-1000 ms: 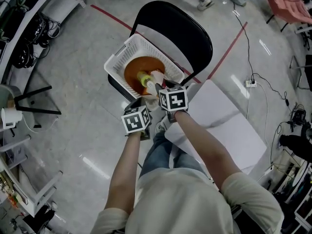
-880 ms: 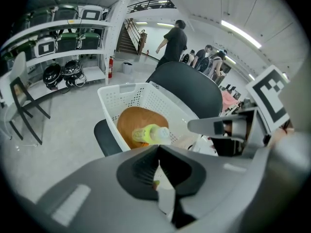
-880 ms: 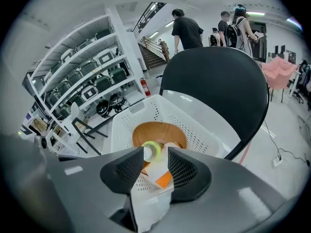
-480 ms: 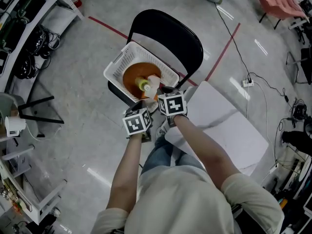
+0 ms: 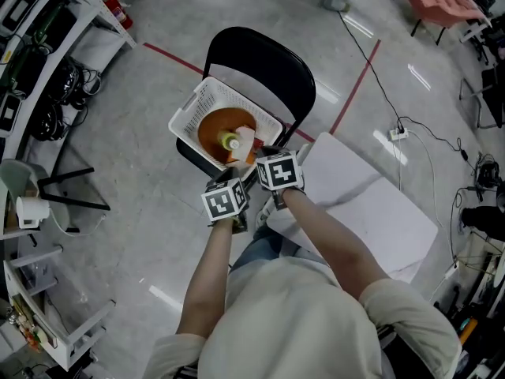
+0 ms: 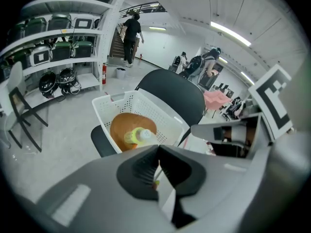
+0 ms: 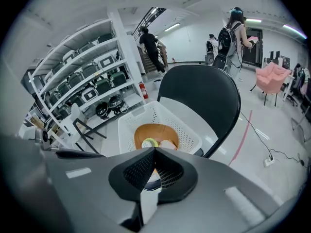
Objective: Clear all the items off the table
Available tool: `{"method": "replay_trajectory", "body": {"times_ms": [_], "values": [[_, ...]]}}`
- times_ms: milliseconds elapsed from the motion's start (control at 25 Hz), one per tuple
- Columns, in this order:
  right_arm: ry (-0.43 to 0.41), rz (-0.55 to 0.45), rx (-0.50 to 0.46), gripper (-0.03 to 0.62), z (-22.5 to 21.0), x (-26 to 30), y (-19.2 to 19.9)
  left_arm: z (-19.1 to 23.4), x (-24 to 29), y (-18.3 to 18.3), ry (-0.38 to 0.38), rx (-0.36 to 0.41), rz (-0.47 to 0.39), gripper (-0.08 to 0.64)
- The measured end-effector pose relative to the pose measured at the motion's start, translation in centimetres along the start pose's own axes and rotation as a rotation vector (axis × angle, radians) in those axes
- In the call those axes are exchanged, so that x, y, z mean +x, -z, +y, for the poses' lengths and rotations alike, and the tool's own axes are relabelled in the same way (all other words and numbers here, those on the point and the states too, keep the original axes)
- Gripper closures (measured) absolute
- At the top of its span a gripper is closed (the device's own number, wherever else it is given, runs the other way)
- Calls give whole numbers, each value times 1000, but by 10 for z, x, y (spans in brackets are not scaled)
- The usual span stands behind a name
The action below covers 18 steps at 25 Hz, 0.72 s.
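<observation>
Left gripper [image 6: 158, 148]: jaws fully together, pads meeting tip to tip, nothing between them. Held out in front of the body on a nearly straight left forearm [image 5: 207, 279], pointed forward and steeply down, with the black-and-white marker cube [image 5: 225, 201] uppermost.

Right gripper [image 7: 154, 149]: jaws just closed, now pressed together, nothing between them. Carried just beside the left gripper and slightly ahead of it, on a right forearm [image 5: 335, 243] reaching in diagonally from the right shoulder. Same forward, downward pitch.

Both gripper tips near the closest edge of the white perforated plastic basket [image 5: 189, 105], raised above it and clear of its contents.

Basket seated on the black chair with a rounded backrest [image 5: 264, 58], one corner turned toward the grippers.

Contents of the basket:
- Round orange bowl [image 5: 211, 129] over the middle of the basket floor.
- Clear bottle with a yellow-green cap [image 5: 231, 141] lying on its side in the bowl, toward the basket edge nearest the grippers.
- Pale wrapped item [image 5: 246, 139] touching the bottle on its right; kind not discernible.

White rectangular table [image 5: 379, 212] to the right of the chair, its left corner beneath the right forearm.
</observation>
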State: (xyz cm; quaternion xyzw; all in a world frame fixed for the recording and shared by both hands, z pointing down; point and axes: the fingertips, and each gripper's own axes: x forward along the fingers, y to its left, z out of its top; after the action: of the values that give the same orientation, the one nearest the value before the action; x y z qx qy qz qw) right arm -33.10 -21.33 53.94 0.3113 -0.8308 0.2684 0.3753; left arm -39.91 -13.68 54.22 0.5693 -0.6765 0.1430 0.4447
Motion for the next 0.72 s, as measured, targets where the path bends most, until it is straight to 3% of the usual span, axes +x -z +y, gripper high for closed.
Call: {"method": "replay_trajectory", "body": {"times_ms": [720], "values": [[-2,-71,-13,594,1,-63,16,-42,-34,8,41,94,-24,551]]}}
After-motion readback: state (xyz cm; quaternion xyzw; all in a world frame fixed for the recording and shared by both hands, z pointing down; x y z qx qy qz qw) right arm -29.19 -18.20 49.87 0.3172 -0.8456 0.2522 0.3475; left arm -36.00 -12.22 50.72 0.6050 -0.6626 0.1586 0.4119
